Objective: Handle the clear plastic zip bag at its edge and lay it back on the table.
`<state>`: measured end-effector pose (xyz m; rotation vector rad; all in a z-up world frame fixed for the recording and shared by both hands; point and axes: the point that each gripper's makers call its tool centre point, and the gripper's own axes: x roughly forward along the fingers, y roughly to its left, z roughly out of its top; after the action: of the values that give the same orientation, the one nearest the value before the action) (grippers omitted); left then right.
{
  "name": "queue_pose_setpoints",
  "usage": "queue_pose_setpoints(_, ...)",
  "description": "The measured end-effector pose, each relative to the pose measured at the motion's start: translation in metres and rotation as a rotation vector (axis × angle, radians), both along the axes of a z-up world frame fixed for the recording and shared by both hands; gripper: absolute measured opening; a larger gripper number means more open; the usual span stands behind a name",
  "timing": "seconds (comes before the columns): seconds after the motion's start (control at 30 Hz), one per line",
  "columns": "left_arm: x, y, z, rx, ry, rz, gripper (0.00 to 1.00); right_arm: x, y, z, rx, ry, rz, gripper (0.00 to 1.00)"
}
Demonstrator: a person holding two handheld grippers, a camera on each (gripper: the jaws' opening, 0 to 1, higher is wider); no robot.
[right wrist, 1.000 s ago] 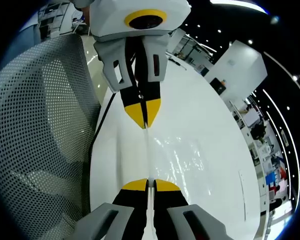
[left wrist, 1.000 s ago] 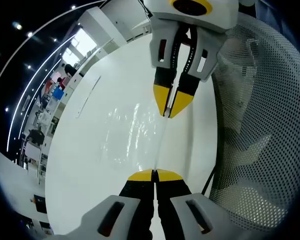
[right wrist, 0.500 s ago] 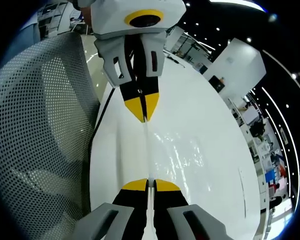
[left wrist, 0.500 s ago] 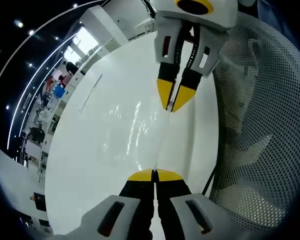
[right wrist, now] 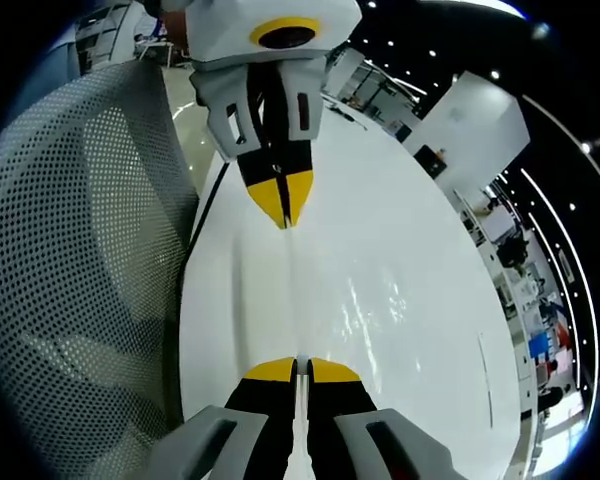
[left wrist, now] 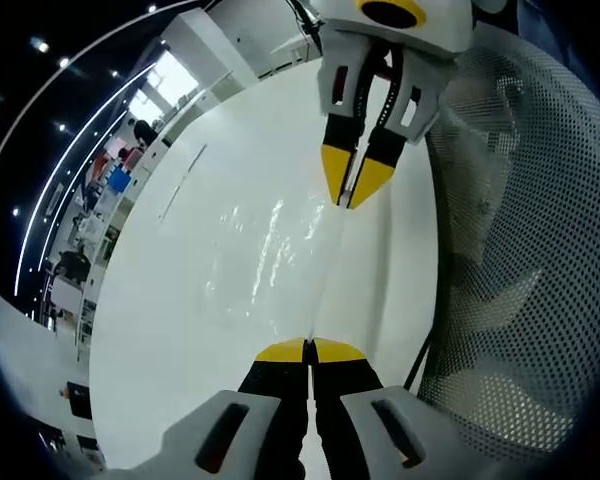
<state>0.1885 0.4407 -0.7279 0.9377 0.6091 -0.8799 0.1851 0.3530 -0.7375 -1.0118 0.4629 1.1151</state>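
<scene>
clear plastic zip bag (left wrist: 280, 260), glossy and wrinkled, taut above the white table (left wrist: 180, 300); edge pinched between left gripper (left wrist: 309, 347) and right gripper (right wrist: 296, 365)

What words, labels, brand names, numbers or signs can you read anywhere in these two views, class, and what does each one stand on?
None can be read.
The clear zip bag, stretched between the left claw and the right claw, shows no print.
The white table and the mesh chair bear no lettering.
Things in the far room are too small and blurred to read.
</scene>
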Motion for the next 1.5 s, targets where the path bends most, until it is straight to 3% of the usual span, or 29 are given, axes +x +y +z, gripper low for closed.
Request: queue_pose_setpoints(1.5, 0.003, 0.006, -0.003, -0.001, 0.01, 0.016, 0.0, 0.0, -0.031, -0.007, -0.003, 0.021, -0.089, 0.0)
